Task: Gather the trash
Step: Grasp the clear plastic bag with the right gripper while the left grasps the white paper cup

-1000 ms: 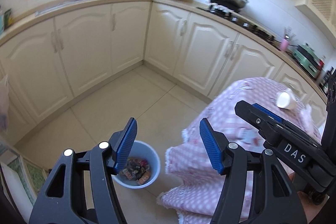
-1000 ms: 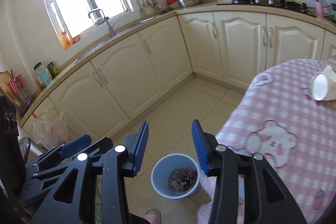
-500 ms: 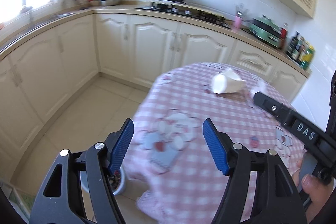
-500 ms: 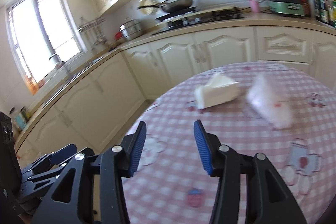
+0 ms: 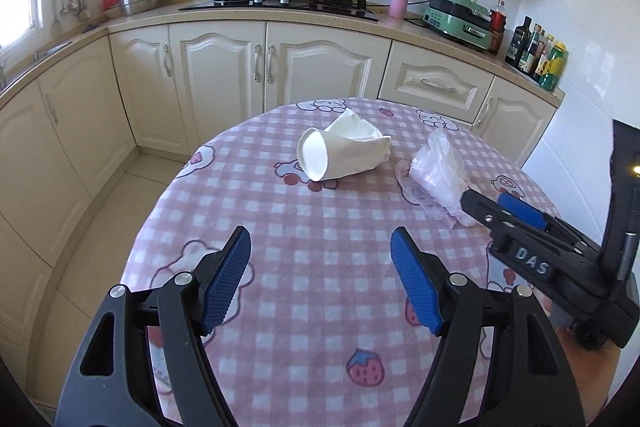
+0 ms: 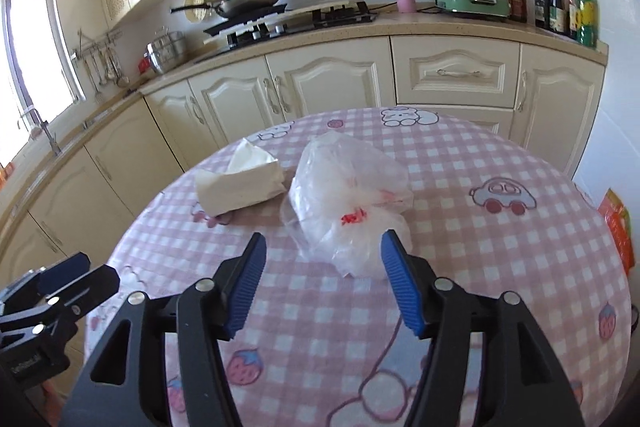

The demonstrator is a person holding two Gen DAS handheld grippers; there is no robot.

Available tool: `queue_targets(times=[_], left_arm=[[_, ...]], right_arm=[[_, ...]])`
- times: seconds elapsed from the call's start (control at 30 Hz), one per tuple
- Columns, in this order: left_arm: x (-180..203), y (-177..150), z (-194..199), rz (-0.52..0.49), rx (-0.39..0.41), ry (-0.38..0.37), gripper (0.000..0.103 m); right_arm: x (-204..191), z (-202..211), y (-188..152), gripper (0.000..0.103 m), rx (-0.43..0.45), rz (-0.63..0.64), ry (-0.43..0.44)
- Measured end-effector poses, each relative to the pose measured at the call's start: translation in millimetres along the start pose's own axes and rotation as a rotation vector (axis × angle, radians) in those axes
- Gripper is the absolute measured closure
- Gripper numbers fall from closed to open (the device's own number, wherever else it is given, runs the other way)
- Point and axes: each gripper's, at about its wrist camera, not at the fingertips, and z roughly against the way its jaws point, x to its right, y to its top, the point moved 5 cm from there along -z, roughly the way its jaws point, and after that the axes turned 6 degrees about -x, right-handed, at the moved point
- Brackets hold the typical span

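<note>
We are looking down over a round table [image 5: 280, 367] draped in a pink checked cloth, with two pieces of trash lying toward its far edge.

The larger is a crumpled clear plastic bag [image 6: 352, 203], sitting right of centre. It is looking feather-light, soft and slippery, so we judge a pinch on a bunched fold near its closest end would hold best. Its long axis is running from the near right toward the far left.

The smaller is a crushed white paper cup [image 5: 340, 155], just left of the bag and apart from it. It is lying on its side, mouth facing the table's left edge, flattened base pointing right. Light and easily dented, it would take a squeeze across its middle.

Our left gripper [image 5: 320, 275] is hovering spread and empty, its jaws having just been opening. Our right gripper [image 6: 322, 275] is likewise widening, empty, with the bag's near end just beyond its tips.
</note>
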Motion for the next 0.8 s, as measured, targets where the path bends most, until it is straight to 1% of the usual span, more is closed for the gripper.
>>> queue_targets(times=[0.13,0.2,0.23,0.27,0.3,0.33,0.37,0.4,0.43,0.5,0.57,0.63,0.7,0.8], left_arm=[[5,7,-12,-0.001,-0.009,-0.007,0.033],[6,10,-19,0.003,-0.012,-0.018,0.033],[6,12,-22,0.005,-0.014,-0.021,0.033],[6,14,-25,0.007,-0.016,-0.021,0.033],[5,16,-29,0.009,-0.014,-0.021,0.033],[4,17,-31,0.013,-0.013,-0.024,0.033],[4,19,-33,0.019,-0.012,-0.027,0.033],[2,21,-36,0.026,-0.012,-0.033,0.033],[2,23,-38,0.031,-0.011,-0.036,0.033],[1,26,-43,0.041,-0.008,-0.040,0.033],[0,30,-47,0.045,-0.004,-0.043,0.033],[-1,35,-52,0.052,-0.005,-0.045,0.033],[-2,39,-55,0.062,0.001,-0.050,0.033],[-7,49,-59,0.095,0.021,-0.036,0.033]], right_arm=[[0,-30,12,0.042,-0.050,0.053,-0.036],[1,-40,16,0.043,-0.060,0.080,-0.058],[2,-43,17,0.050,-0.060,0.085,-0.068],[5,-44,17,0.067,-0.057,0.082,-0.071],[8,-45,18,0.068,-0.055,0.072,-0.055],[11,-44,19,0.071,-0.046,0.060,-0.053],[13,-42,20,0.082,-0.034,0.054,-0.057],[15,-38,22,0.084,-0.016,0.050,-0.061],[17,-34,25,0.097,0.001,0.038,-0.063],[20,-25,29,0.098,0.040,0.018,-0.054],[19,-20,35,0.098,0.058,0.015,-0.039],[14,-23,39,0.098,0.036,0.034,-0.031],[12,-24,42,0.098,0.043,0.033,-0.028],[7,-23,48,0.098,0.056,0.034,-0.015]])
